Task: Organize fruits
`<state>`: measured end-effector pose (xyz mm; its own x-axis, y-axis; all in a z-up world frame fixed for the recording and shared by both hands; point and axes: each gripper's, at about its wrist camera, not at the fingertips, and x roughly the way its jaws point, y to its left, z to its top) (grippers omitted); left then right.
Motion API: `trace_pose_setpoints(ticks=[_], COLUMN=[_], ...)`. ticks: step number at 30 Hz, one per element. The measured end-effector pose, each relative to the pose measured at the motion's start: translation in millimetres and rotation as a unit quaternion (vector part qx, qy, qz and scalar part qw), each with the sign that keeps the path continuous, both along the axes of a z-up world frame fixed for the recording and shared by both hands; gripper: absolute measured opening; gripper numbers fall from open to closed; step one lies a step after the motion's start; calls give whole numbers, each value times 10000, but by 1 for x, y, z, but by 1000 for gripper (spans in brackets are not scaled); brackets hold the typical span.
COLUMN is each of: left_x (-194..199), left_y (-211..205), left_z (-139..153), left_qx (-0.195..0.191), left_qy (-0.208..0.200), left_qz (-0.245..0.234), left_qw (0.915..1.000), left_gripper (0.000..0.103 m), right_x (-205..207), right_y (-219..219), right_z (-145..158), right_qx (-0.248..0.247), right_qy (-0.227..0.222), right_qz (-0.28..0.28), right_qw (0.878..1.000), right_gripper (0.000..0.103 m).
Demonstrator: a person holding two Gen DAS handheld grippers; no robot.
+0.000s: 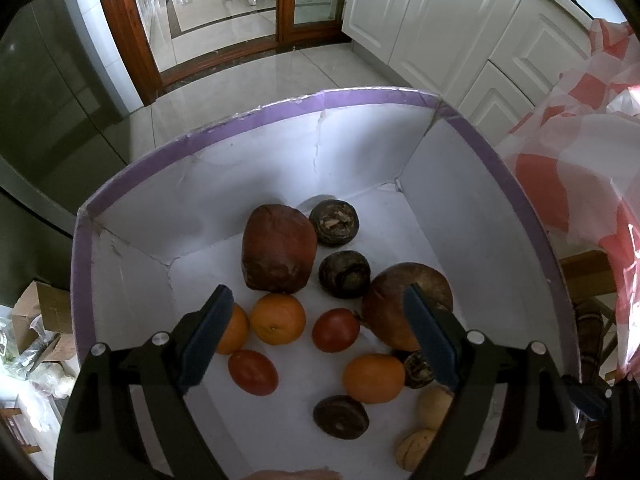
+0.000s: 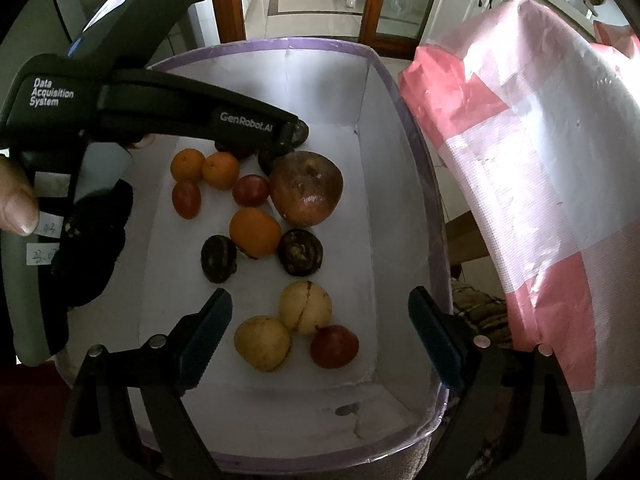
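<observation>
A white box with a purple rim point(image 1: 280, 108) point(image 2: 400, 128) holds several fruits. In the left wrist view I see two big reddish-brown fruits point(image 1: 279, 254), oranges point(image 1: 278, 319), red tomatoes point(image 1: 335, 330) and dark round fruits point(image 1: 344, 275). My left gripper point(image 1: 318, 304) hangs open above them with nothing between its fingers. In the right wrist view, pale yellow fruits point(image 2: 305, 307) and a red tomato point(image 2: 334, 346) lie near the box's front. My right gripper point(image 2: 320, 308) stands open over them, empty. The left gripper's body point(image 2: 160, 100) shows at the upper left, held by a hand point(image 2: 16, 200).
A pink and white checked plastic cloth point(image 2: 540, 184) point(image 1: 580, 152) hangs right of the box. White cabinets point(image 1: 440, 28) and a tiled floor point(image 1: 240, 72) lie beyond it. Cardboard boxes point(image 1: 40, 316) sit on the floor at the left.
</observation>
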<state>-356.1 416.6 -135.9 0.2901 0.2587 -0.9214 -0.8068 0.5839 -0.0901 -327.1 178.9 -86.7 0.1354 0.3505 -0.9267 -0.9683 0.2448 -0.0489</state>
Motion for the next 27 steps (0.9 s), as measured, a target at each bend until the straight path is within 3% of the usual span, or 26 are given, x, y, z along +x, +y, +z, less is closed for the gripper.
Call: trace_pose_setpoints(ticks=[20, 27], left_x=[-4, -3], left_y=[3, 0], left_z=[-3, 1], left_qx=[-39, 214], left_qy=[62, 141], left_qz=[66, 17], left_qw=[10000, 9997], left_gripper=[87, 87], right_x=[0, -2], right_y=[1, 0], right_z=[-4, -4], right_qx=[-77, -72], right_qy=[21, 18], right_qz=[21, 28], right_qw=[10000, 10000], right_gripper=[87, 87])
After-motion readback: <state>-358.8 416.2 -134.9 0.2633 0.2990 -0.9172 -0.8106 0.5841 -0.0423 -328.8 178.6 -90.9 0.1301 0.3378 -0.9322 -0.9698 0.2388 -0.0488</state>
